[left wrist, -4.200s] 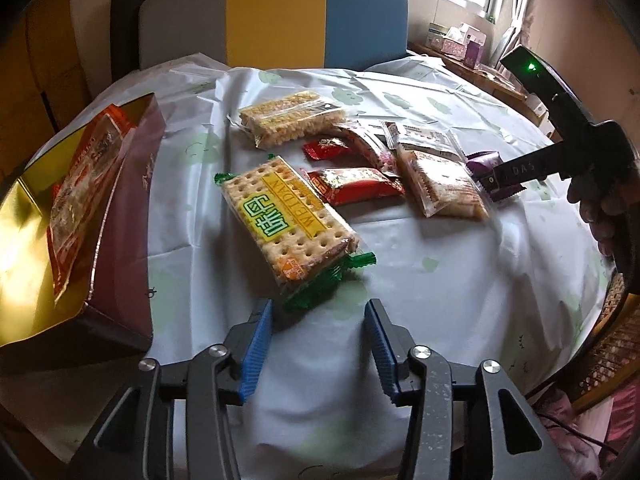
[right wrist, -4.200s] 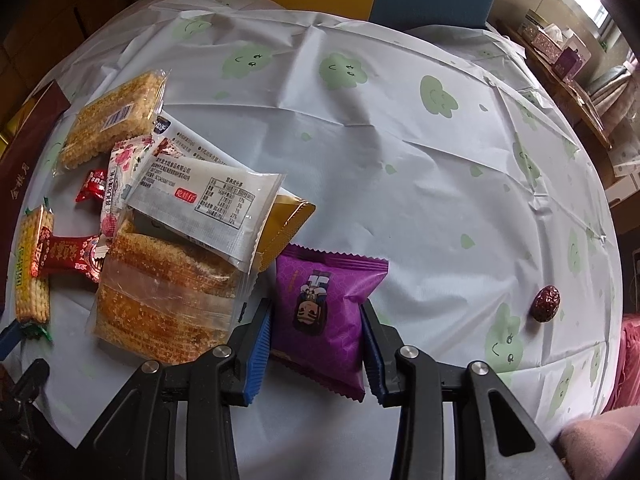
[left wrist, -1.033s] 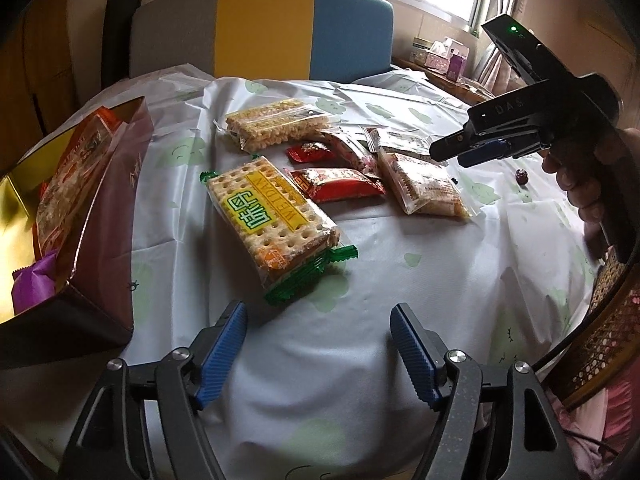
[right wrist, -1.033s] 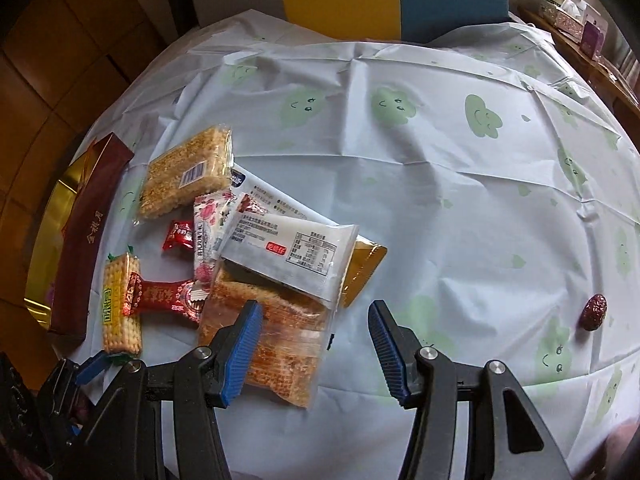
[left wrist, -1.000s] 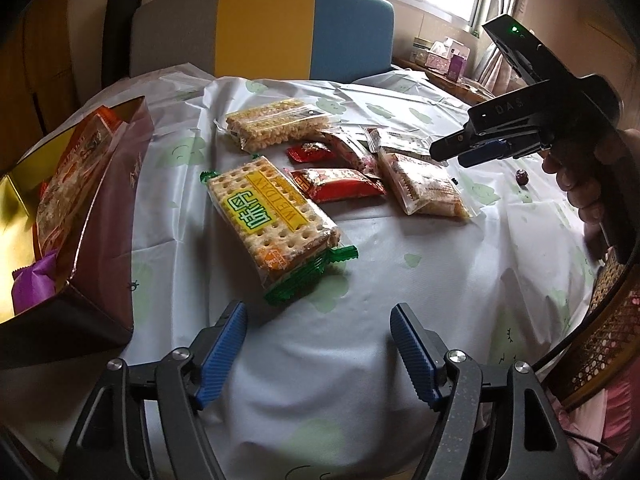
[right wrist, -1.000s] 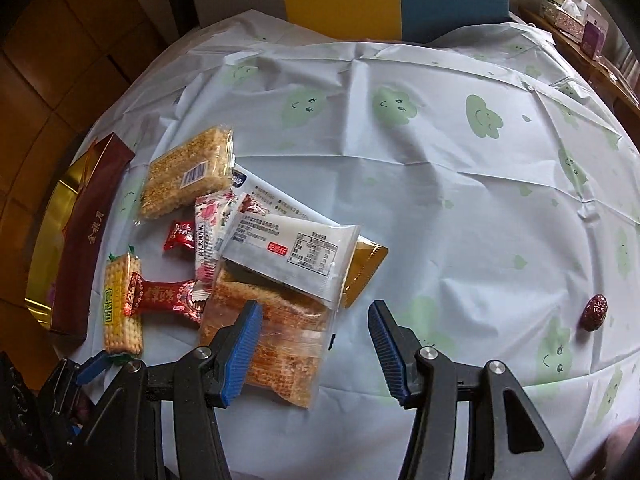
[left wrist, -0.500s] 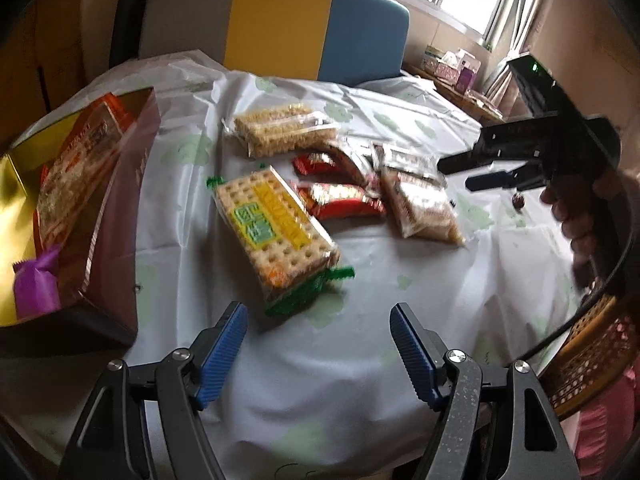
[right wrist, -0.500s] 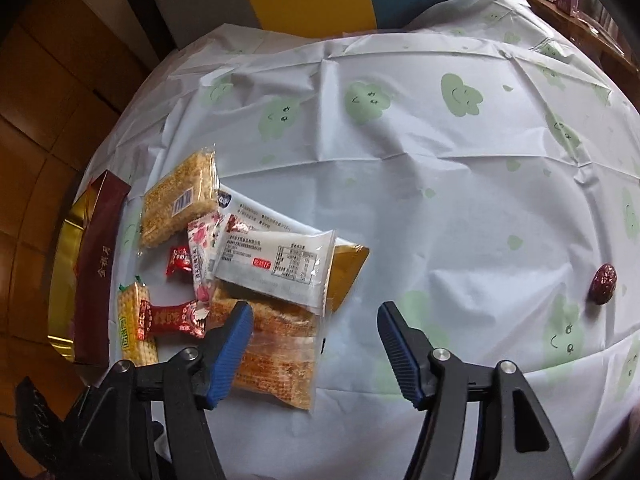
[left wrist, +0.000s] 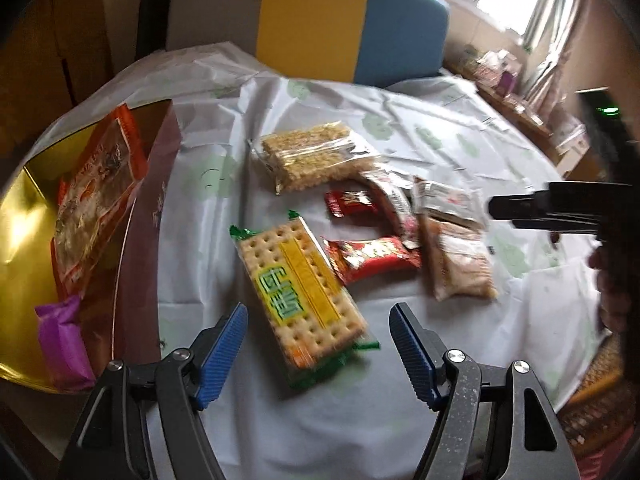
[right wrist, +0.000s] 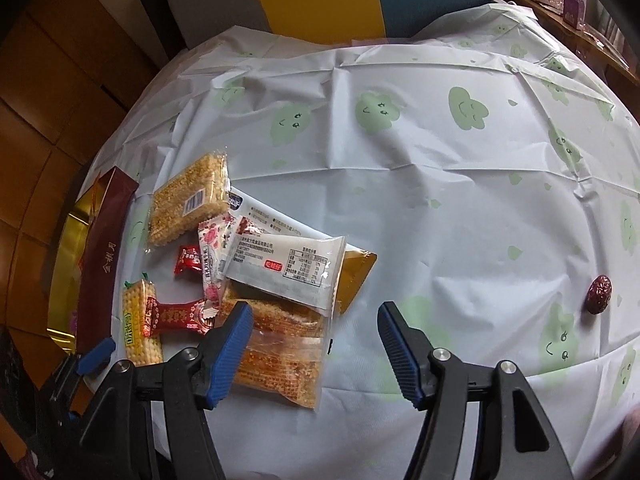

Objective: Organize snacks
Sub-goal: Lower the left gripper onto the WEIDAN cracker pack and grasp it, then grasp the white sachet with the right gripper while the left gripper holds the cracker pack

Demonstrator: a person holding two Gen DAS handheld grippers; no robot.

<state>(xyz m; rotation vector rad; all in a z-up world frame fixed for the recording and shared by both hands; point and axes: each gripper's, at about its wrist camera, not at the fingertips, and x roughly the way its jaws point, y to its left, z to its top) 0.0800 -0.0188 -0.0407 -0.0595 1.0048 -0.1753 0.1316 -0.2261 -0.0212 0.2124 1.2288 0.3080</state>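
Observation:
A pile of snack packs lies on the white cloth-covered table [right wrist: 420, 200]. A green-edged cracker pack [left wrist: 300, 284] sits just ahead of my left gripper [left wrist: 318, 320], which is open and hovers over its near end without touching. At the left stands a gold-lined maroon box [left wrist: 144, 200] holding an orange bag [left wrist: 92, 200] and a purple packet [left wrist: 60, 340]. My right gripper [right wrist: 313, 312] is open above the table, its left finger over a clear pack of orange rice cakes [right wrist: 280, 344]. A white-labelled pack [right wrist: 288, 268] lies on top of that pile.
Red candy wrappers [left wrist: 368, 260] and a puffed-rice bar [left wrist: 308, 156] lie between cracker pack and pile. A lone red date [right wrist: 599, 288] sits far right. A grey, yellow and blue chair back [left wrist: 312, 24] stands behind the table. A hand [left wrist: 616, 280] holds the right gripper.
The purple packet that lay between the right fingers now lies in the box. The left gripper has moved closer to the cracker pack. The right jaws stand a little wider.

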